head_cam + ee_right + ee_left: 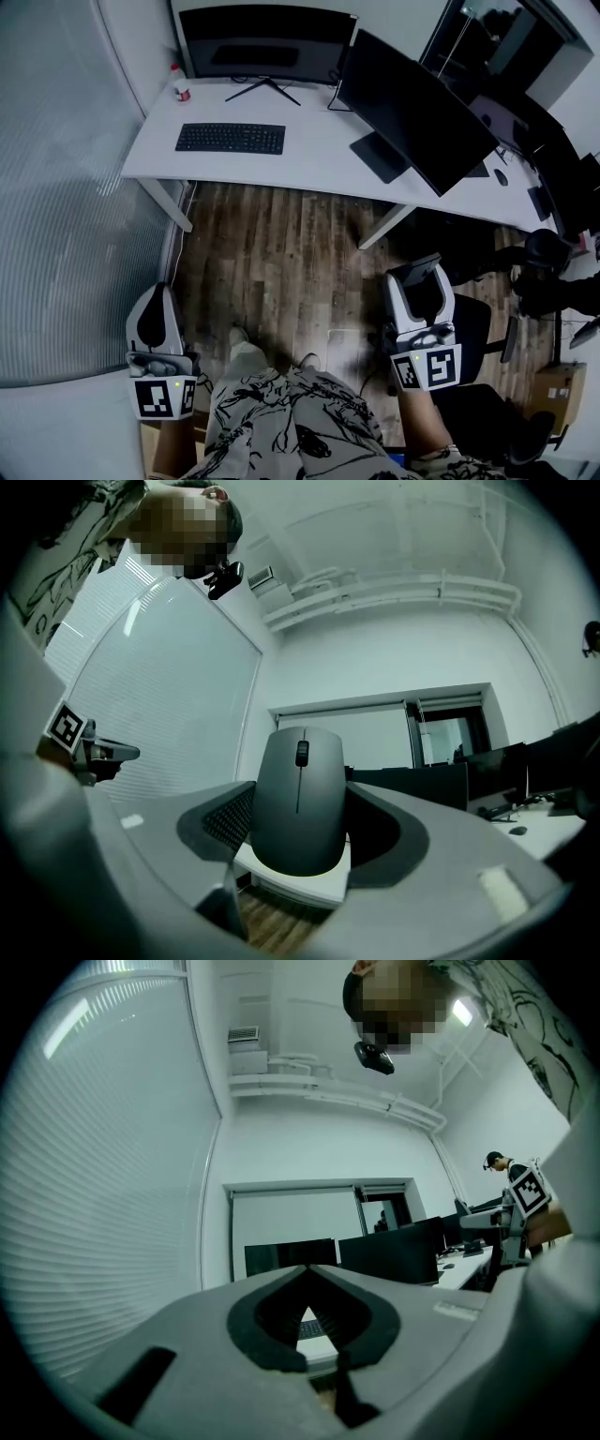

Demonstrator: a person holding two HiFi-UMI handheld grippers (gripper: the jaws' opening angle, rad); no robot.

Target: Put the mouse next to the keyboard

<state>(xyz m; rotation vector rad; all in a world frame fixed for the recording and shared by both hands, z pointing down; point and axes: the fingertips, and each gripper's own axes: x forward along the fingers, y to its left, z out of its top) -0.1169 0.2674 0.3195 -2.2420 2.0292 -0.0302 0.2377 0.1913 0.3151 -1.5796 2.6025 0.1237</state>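
Note:
The black keyboard [230,138] lies on the left part of the white desk [309,164], far ahead of both grippers. My right gripper [420,274] hangs low over the wooden floor, right of centre, shut on the grey mouse [426,262]. In the right gripper view the mouse [298,803] sits upright between the two jaws, its scroll wheel facing the camera. My left gripper [157,292] hangs at the lower left beside the glass wall. In the left gripper view its fingertips [307,1269] meet with nothing between them.
Two dark monitors [267,42] [417,108] stand on the desk, a small red-capped bottle [181,91] at its back left corner. Another mouse [502,177] lies on the desk's far right end. An office chair [483,370] and a cardboard box [555,394] stand at the lower right.

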